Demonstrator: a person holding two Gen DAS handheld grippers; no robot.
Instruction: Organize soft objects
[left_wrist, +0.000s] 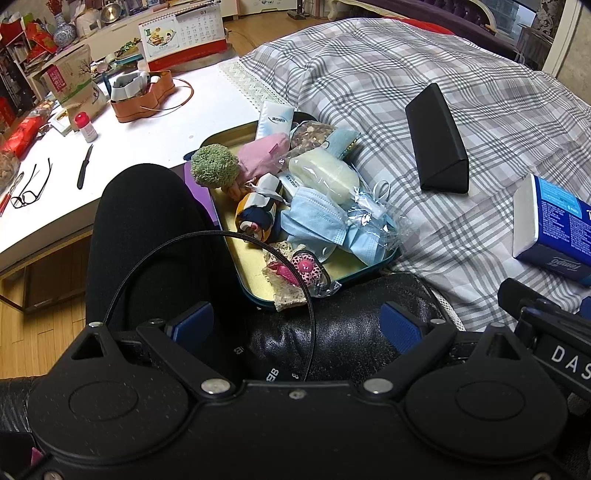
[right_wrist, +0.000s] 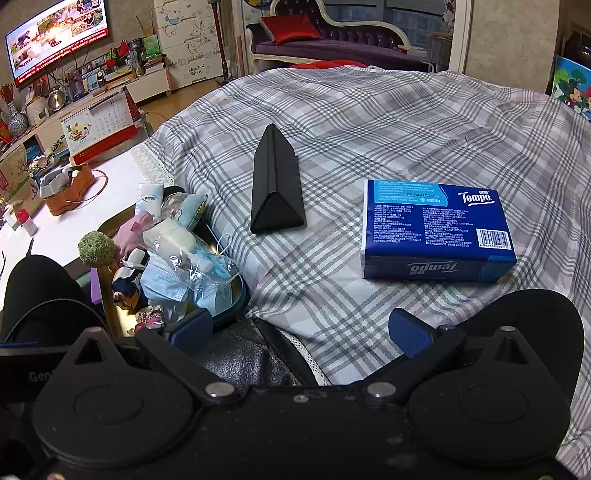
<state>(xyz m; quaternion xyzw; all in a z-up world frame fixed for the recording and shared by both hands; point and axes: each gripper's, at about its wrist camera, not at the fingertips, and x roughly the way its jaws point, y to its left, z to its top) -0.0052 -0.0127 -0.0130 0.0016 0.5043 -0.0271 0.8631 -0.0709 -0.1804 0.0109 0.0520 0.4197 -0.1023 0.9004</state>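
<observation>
**Both grippers waiting open over a tray of soft odds and ends**

The left gripper (left_wrist: 299, 325) is hovering with its blue pads spread wide and nothing between them, above a dark knee and black leather. The right gripper (right_wrist: 310, 332) is likewise gaping empty at the edge of the checked bedspread (right_wrist: 388, 122).

Just ahead of the left gripper, a teal-rimmed tray (left_wrist: 380, 264) is sitting heaped with soft things: a green knitted ball (left_wrist: 214, 164), a pink pouch (left_wrist: 264, 155), a pale blue face mask (left_wrist: 314, 221), crinkly clear wrap and a pink flower clip (left_wrist: 304, 264).

The right wrist view is showing the whole blue Tempo tissue pack (right_wrist: 436, 229), lying well apart from the tray, and a black triangular case (right_wrist: 275, 192) between them; the left view is catching only the pack's end.

The left view alone is showing spectacles (left_wrist: 29, 188) on the white worktop (left_wrist: 147, 136). A television (right_wrist: 55, 33) is glowing in the room behind.
</observation>
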